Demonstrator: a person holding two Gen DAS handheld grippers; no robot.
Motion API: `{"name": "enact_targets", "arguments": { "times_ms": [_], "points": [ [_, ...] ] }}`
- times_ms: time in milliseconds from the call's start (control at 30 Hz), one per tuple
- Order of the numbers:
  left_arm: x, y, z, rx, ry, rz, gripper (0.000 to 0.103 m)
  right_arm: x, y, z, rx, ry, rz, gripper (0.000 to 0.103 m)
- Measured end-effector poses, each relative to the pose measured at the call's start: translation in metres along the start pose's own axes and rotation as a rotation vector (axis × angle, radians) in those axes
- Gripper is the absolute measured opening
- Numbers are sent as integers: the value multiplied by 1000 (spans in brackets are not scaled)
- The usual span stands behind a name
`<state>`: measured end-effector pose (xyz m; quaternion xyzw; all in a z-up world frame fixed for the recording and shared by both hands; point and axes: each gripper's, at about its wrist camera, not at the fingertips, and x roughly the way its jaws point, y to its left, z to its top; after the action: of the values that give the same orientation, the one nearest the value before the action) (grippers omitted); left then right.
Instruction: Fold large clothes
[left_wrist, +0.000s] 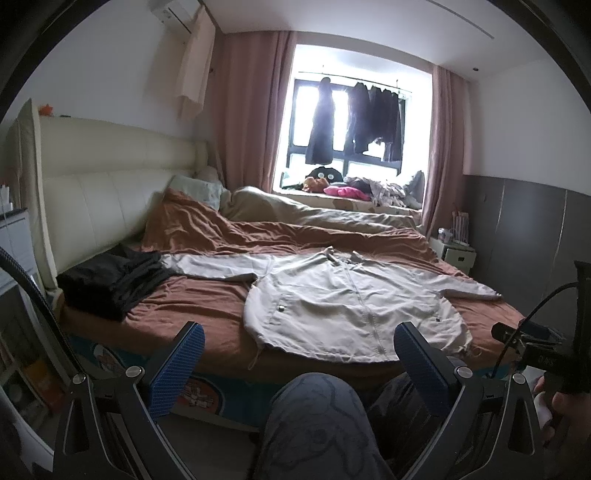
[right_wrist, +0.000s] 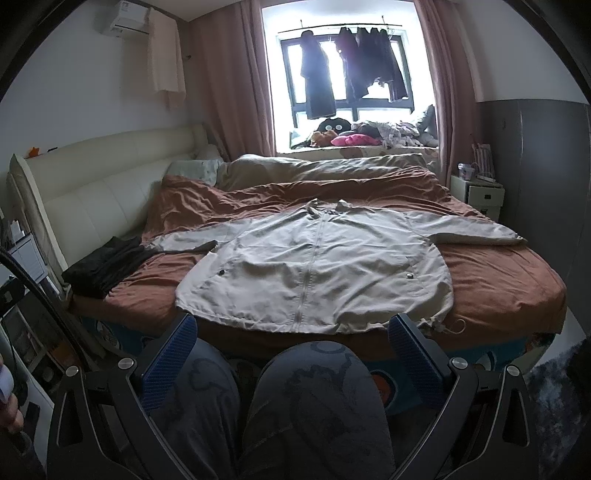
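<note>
Beige jacket (left_wrist: 354, 310) spread flat, front up and zipped, on the rust-brown bed cover (left_wrist: 207, 306), sleeves out to both sides, hem at the near bed edge. Folded black clothes (left_wrist: 110, 282) stacked at the left, just touching the left sleeve end. Left gripper (left_wrist: 299, 349) low in front of the bed, blue pads (left_wrist: 177, 363) wide apart, gripping nothing, above a knee (left_wrist: 317, 417) in grey patterned trousers
</note>
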<state>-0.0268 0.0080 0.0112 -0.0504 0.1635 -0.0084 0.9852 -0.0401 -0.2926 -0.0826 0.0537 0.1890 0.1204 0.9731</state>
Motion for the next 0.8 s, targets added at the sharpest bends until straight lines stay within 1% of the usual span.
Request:
{"name": "enact_targets", "arguments": {
  "times_ms": [200, 333, 600, 800],
  "points": [
    [16, 1, 2, -4, 21, 5, 103, 9, -6, 3, 13, 10, 12, 103],
    [30, 5, 3, -9, 33, 12, 103, 22, -9, 10, 27, 18, 16, 103],
    [72, 24, 4, -47, 74, 14, 103, 64, -5, 34, 17, 57, 18, 103],
    [112, 41, 8, -77, 114, 32, 103, 109, 3, 55, -1, 93, 41, 103]
  ]
}}
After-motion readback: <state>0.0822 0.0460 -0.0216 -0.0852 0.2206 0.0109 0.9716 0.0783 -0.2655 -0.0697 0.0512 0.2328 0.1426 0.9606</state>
